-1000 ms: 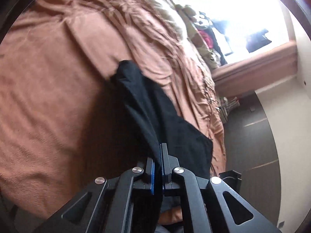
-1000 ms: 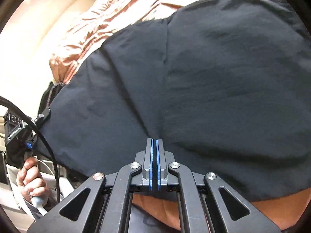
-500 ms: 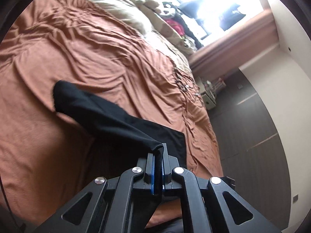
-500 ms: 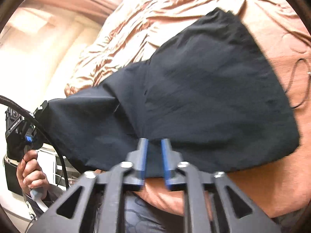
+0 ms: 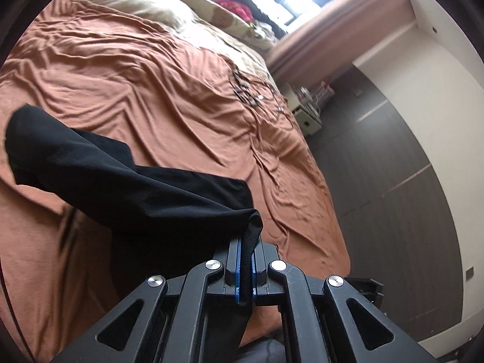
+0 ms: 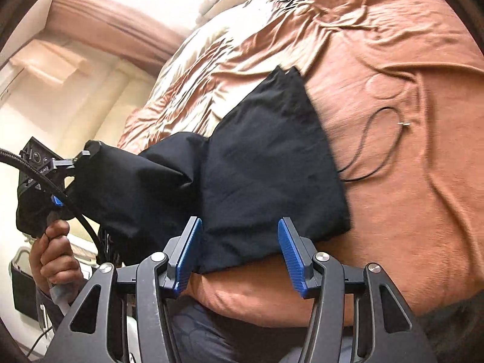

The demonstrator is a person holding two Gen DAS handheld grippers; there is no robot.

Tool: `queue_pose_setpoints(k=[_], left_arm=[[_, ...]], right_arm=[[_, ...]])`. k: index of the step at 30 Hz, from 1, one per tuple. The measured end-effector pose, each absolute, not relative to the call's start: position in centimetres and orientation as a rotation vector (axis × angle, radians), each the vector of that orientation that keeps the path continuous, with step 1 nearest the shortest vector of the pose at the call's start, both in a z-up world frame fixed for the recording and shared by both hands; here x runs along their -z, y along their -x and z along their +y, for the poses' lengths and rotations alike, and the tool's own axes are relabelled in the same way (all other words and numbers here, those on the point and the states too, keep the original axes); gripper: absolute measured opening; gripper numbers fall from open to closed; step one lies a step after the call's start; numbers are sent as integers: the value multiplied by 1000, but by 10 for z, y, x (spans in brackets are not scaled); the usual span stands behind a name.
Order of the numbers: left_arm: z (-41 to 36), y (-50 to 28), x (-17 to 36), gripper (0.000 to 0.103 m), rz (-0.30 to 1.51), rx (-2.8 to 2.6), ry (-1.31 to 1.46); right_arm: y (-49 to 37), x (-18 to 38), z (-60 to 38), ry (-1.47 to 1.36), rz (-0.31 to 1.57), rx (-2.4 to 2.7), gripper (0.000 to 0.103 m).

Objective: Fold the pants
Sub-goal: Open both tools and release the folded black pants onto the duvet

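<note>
Left claw (image 5: 245,267) pinches black pants (image 6: 272,163), lifting one end off bed (image 6: 408,151). Right claw (image 6: 239,254) spread, jaws just opened, nothing gripped between them.

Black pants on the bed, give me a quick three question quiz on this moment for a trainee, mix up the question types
1. True or false: the left gripper is shut on the black pants.
2. Multiple choice: the right gripper is A) shut on the pants, B) open with nothing pressed between its pads, C) out of view.
3. Fill in: the thin black cable lies on the ____ bedsheet.

Key:
1. True; dark cloth is pinched between its blue pads.
2. B; its jaws have just been opening, clear of the cloth.
3. Orange-brown.
</note>
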State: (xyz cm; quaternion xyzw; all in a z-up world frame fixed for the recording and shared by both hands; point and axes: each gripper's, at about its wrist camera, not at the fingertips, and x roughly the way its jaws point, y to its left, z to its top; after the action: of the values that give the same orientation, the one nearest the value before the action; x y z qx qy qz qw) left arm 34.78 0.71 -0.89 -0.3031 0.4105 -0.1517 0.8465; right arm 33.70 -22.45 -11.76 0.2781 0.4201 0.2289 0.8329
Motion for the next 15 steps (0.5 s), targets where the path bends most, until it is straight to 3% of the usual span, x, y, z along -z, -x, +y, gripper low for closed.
queue_pose_setpoints(k=[15], left_arm=[[-95,-385,64,4,1071,445,500]], right_arm=[[-307,121,-287,-680,878,-386,51]])
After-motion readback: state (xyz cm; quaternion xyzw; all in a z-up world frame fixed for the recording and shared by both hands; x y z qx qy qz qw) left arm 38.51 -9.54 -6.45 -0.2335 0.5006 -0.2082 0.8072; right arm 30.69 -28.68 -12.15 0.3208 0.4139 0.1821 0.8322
